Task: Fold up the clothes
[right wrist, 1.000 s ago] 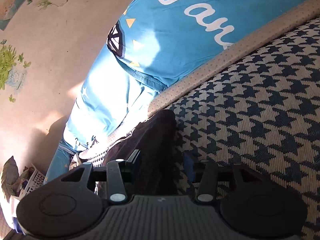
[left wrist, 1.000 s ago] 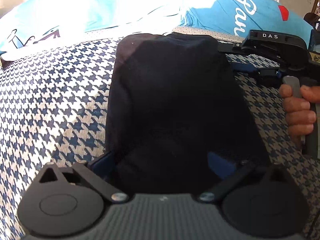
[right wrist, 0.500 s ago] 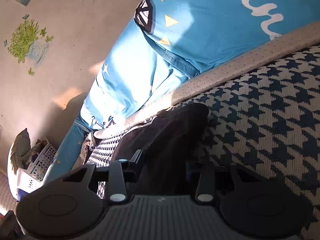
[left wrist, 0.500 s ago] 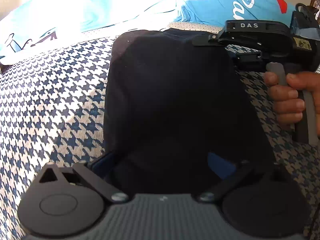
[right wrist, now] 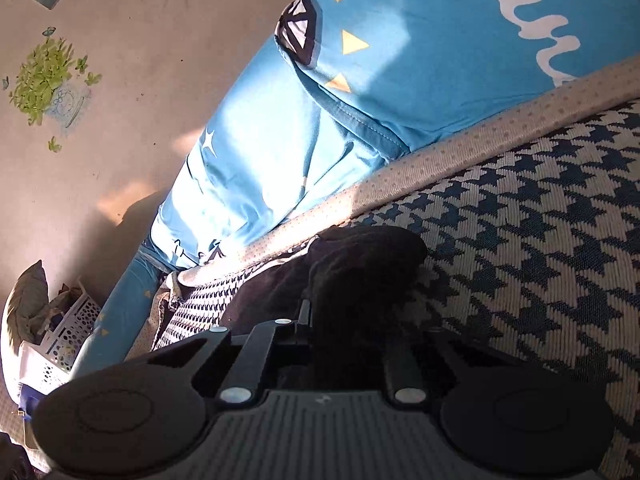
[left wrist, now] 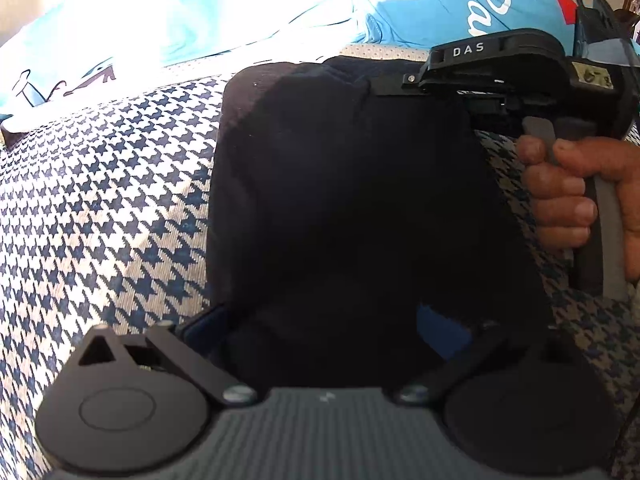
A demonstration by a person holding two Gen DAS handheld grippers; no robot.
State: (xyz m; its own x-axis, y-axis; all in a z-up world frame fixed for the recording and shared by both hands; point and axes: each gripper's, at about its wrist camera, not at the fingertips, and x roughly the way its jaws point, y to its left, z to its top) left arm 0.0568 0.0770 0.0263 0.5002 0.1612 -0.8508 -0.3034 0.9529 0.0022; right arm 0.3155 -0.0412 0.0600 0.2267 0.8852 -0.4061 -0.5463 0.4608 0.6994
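Note:
A dark navy garment (left wrist: 340, 180) lies folded in a long rectangle on the houndstooth cover (left wrist: 100, 200). My left gripper (left wrist: 320, 320) is open, its blue pads wide apart on either side of the garment's near end. At the far right corner of the cloth is my right gripper (left wrist: 390, 88), held by a hand (left wrist: 560, 208). In the right wrist view the right gripper (right wrist: 346, 320) is shut on a bunched corner of the garment (right wrist: 368, 252), which rises a little off the cover (right wrist: 540, 240).
Blue bedding with white script (left wrist: 460, 0) (right wrist: 420, 60) lies beyond the cover's dotted border (right wrist: 460, 148). A white laundry basket (right wrist: 52, 348) stands low at the left by a wall with a plant sticker (right wrist: 44, 84).
The right gripper's fingers have drawn together on the garment's far corner and the cloth has bunched up there. That gripper has shifted left over the corner. The left gripper has stayed put.

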